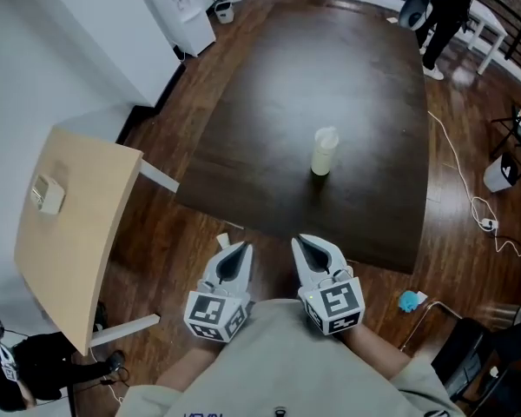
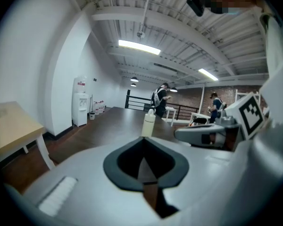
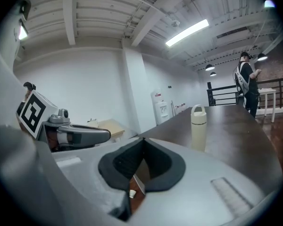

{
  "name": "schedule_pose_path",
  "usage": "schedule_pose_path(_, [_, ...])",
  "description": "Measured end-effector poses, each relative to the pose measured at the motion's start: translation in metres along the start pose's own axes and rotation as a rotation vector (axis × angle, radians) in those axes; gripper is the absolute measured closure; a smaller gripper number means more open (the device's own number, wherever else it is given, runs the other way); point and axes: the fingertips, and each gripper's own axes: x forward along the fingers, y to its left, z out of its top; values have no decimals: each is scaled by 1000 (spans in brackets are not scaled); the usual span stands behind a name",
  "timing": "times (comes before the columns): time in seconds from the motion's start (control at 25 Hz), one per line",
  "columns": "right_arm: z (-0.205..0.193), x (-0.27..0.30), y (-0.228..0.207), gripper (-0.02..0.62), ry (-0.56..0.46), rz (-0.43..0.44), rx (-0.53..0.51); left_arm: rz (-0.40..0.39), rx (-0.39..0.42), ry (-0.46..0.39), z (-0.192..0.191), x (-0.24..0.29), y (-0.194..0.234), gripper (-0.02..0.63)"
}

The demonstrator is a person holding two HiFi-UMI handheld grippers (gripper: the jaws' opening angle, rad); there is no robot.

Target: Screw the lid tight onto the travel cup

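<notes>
Both grippers, left (image 1: 234, 254) and right (image 1: 311, 252), hang closed and empty at the near edge of the dark worktop (image 1: 260, 102). Well beyond them, mid-worktop, the travel cup (image 1: 322, 155) stands upright with its lid (image 1: 327, 135) on top. A one-sided nudge could topple the tall, narrow cup.

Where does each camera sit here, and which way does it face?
Head view: on the head, steeply down at table and travel cup; left gripper, right gripper, shirt show.
Left gripper view: on the left gripper, along its shut jaws toward the travel cup; right gripper beside.
Right gripper view: on the right gripper, same aim; left gripper beside.
All share the travel cup.
</notes>
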Motion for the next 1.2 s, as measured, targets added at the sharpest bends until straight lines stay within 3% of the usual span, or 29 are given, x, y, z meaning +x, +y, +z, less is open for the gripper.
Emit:
schedule_pose_path(0.28, [3,7,-35,597,-8,-31,35,-30,3,43,6,29,-3,604])
schedule_pose_path(0.44, [4,8,-48,595,-28,-60,45,-88,14,59,6,47,-7,604])
schedule_pose_path(0.8, [5,25,-91,584,-29,-286,78,-313,53,50,37,118,8,604])
schedule_pose_path(1.0, [1,36,-117,497,-4,-406,106,-436,75,75,39,142,13,604])
schedule_pose_path(1.2, [-10,51,-137,426,50,-429,97,-503,76,159,19,159,13,604])
